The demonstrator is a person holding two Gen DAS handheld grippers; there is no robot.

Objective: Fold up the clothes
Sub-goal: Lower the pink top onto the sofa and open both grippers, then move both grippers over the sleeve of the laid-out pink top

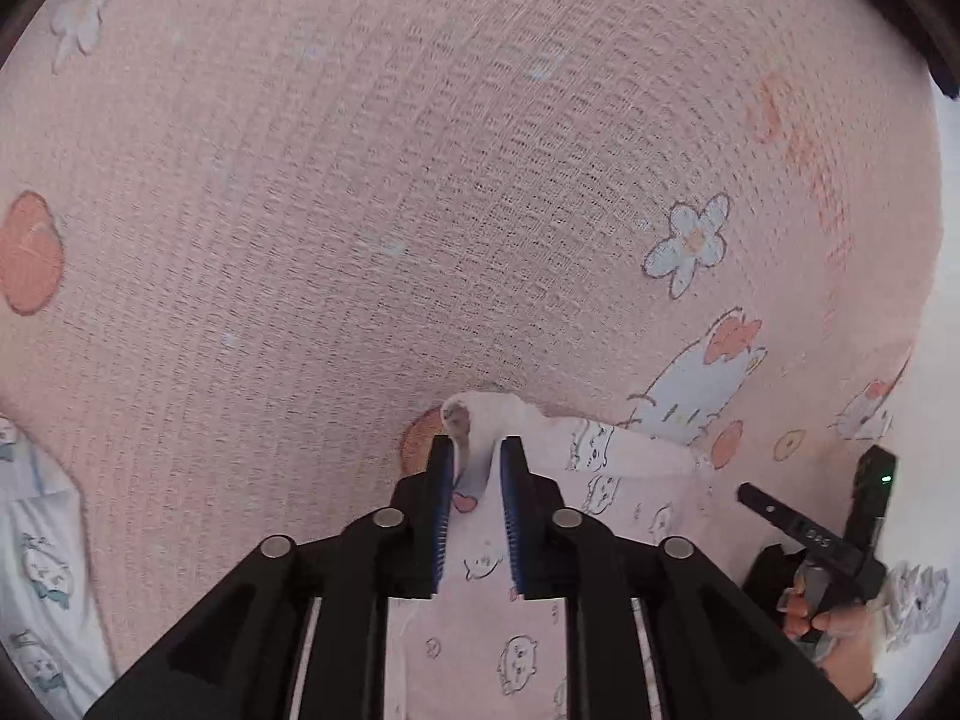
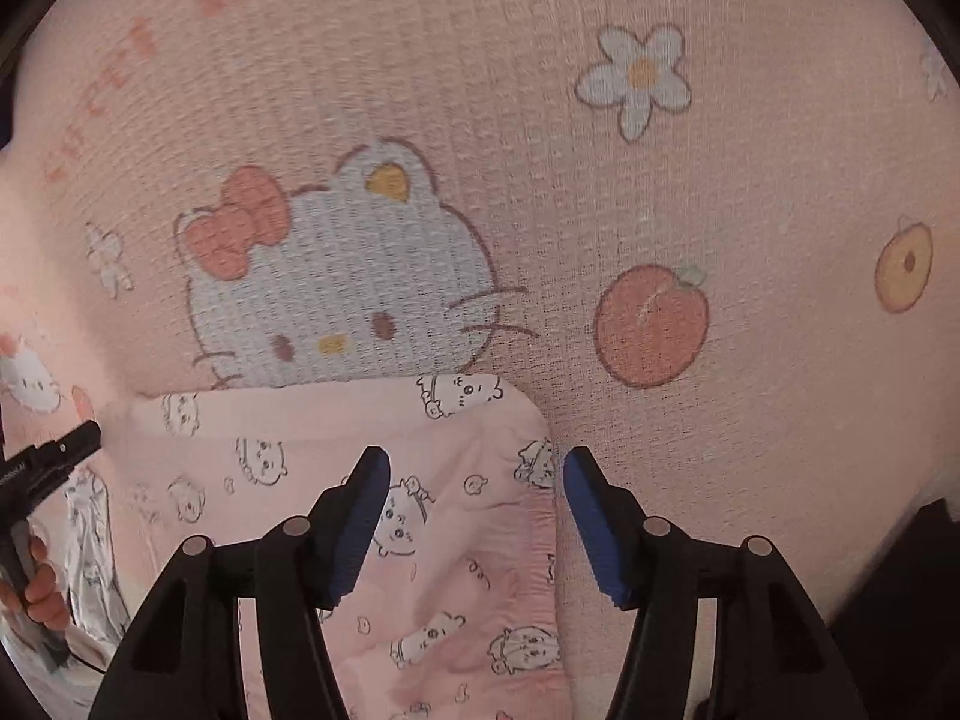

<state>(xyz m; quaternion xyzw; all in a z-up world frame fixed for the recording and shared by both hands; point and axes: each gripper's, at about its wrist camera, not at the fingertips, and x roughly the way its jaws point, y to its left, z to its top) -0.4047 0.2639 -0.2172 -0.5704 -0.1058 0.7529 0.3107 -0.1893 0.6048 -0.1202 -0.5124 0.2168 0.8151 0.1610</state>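
Pink garment (image 2: 420, 516) between spread right gripper (image 2: 474, 468) fingers, on cartoon-print sheet (image 2: 750, 360).

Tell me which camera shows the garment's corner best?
Right wrist: the pink garment's rounded corner lies flat and fully visible between the open right claw. Left wrist shows only a bunched edge pinched in the left claw.

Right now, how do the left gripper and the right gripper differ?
The left gripper is pinched shut on a bunched edge of the pink garment; the right gripper stands wide open, holding nothing. The left one grips a raised fold, while the right one hovers over the garment's flat corner. Both have black fingers with blue pads and work over the cartoon-print blanket.
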